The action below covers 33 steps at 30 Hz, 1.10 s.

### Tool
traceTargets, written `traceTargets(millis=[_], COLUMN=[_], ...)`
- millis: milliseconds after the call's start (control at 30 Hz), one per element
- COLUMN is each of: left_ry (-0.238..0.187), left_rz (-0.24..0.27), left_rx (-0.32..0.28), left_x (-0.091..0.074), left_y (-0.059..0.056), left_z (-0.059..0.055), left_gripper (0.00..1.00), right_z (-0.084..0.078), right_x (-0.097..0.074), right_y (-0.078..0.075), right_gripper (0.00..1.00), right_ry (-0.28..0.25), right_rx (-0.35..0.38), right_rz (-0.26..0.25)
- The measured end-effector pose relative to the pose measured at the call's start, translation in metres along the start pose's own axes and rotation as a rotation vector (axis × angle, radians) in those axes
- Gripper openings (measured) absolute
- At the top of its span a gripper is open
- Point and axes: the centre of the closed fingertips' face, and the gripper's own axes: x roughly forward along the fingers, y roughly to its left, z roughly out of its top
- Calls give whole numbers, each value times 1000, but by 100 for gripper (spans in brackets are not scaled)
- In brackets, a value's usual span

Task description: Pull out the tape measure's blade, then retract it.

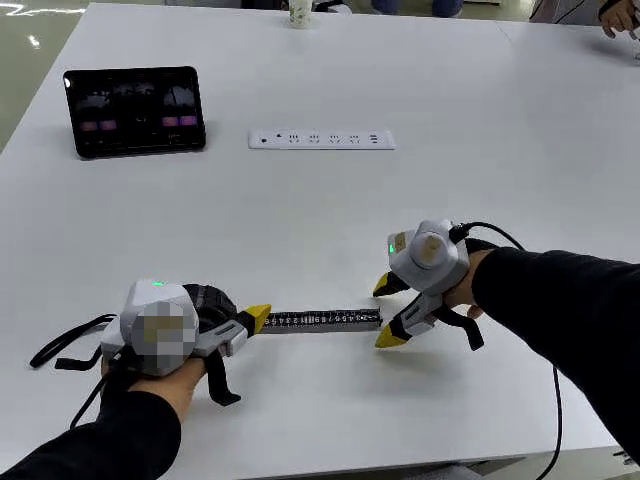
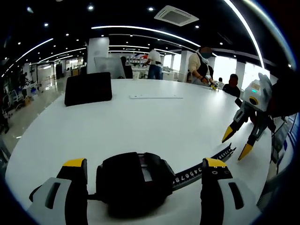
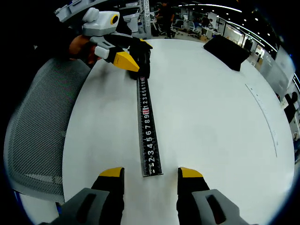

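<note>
- The grey, yellow-tipped right gripper [image 3: 151, 172] is wide open, with a jaw on either side of the tape's right end, touching nothing.
- Matching left gripper [image 2: 145, 163] straddles the black rounded tape measure case [image 2: 133, 180] at near left. Clamped or not, can't tell.
- The dark numbered blade [image 1: 320, 320] lies flat, running left-right, and its end is nearest the right gripper.
- Right gripper view shows the blade tip [image 3: 152, 174] centred between the jaws. Head view is murkier on that.
</note>
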Motion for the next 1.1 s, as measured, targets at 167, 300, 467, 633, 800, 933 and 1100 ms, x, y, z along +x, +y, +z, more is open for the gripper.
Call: traceTargets(millis=[167,300,467,633,800,933,1100], left_ry=[-3,-1,0,-2,9,21,18], left_rz=[0,0,1,7,20,43,73], left_rx=[-4,-13,-9,-6,-21,-32,-38], left_x=[0,0,0,0,0,-1,-4], left_y=[0,0,0,0,2,5,7], left_z=[0,0,-1,0,-3,-6,-8], left_gripper=[99,99,99,99,98,95,84], right_z=[1,-1,-3,-3,-2,-2,-2], right_x=[1,2,3,5,5,6,6], right_y=[0,1,-1,-3,-4,-4,-5], right_gripper=[29,23,17,13,12,12,11], right_ry=[6,15,34,40,57,80,71], right_rx=[-19,-26,-48,-69,-85,-91,-26], right_rz=[8,15,8,-5,-3,3,-7])
